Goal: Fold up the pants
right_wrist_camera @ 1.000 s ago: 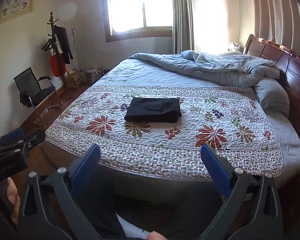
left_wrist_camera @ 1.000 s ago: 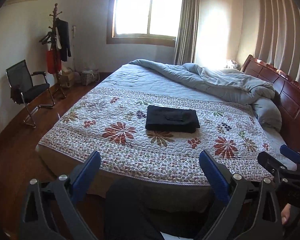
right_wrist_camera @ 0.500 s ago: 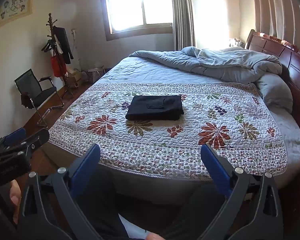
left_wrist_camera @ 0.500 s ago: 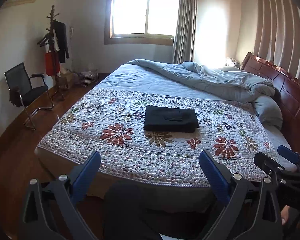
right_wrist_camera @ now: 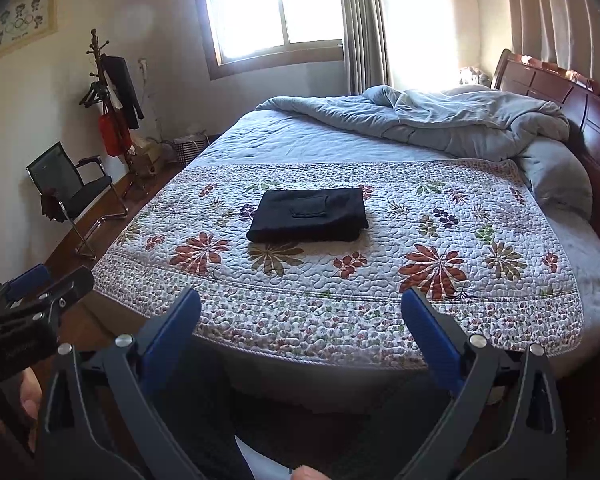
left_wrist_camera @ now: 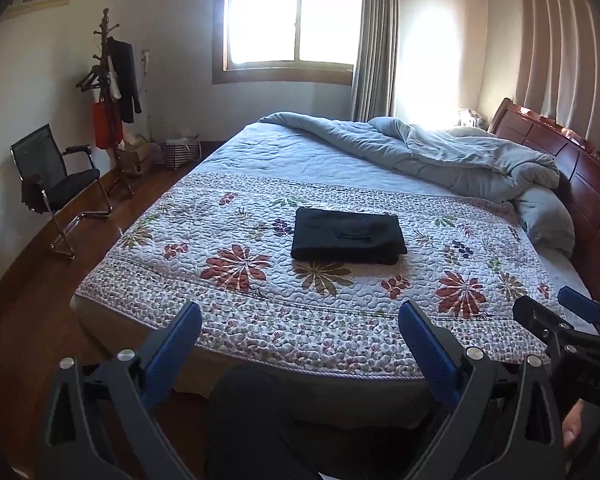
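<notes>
Black pants [left_wrist_camera: 348, 235] lie folded into a flat rectangle in the middle of the floral quilt [left_wrist_camera: 228, 312] on the bed; they also show in the right wrist view [right_wrist_camera: 309, 214]. My left gripper [left_wrist_camera: 300, 332] is open and empty, held back from the foot of the bed, well short of the pants. My right gripper [right_wrist_camera: 300, 320] is open and empty too, beside it at the same distance. Each gripper shows at the edge of the other's view: the right one [left_wrist_camera: 556, 316] and the left one [right_wrist_camera: 44, 284].
A rumpled grey-blue duvet [left_wrist_camera: 440, 152] and a pillow [left_wrist_camera: 548, 216] lie at the far end by the wooden headboard [left_wrist_camera: 580, 160]. A black chair [left_wrist_camera: 56, 184] and a coat stand [left_wrist_camera: 112, 92] stand on the wooden floor at the left. The person's dark-clad legs [left_wrist_camera: 252, 420] are below the grippers.
Both grippers have pulled back slightly from the bed and tilted, so the view has shifted a little. The folded pants have not moved. Both grippers stay open.
</notes>
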`<action>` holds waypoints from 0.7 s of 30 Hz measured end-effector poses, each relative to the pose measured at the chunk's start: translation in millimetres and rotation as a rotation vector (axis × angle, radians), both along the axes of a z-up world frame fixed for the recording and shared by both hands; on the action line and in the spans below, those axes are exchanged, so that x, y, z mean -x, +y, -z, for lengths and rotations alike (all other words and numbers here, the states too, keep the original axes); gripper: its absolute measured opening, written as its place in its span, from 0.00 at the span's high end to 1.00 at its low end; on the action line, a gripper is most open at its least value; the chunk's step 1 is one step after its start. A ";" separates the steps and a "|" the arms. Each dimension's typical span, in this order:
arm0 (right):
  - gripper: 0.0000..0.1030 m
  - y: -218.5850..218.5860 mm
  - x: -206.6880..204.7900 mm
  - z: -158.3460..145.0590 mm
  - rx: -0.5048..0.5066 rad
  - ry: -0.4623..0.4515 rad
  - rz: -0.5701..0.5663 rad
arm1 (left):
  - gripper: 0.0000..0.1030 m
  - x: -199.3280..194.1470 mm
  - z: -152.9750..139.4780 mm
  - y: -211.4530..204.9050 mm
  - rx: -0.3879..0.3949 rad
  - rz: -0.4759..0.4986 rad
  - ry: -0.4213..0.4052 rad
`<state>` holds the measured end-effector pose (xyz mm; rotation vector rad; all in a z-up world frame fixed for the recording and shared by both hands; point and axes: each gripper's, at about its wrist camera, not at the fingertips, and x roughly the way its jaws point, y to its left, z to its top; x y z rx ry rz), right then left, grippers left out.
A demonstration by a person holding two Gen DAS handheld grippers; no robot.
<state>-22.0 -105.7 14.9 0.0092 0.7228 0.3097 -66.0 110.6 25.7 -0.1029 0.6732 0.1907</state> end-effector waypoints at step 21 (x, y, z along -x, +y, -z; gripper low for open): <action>0.03 5.2 2.3 1.8 0.010 0.001 -0.003 | 0.04 1.1 0.2 5.3 0.018 0.006 0.007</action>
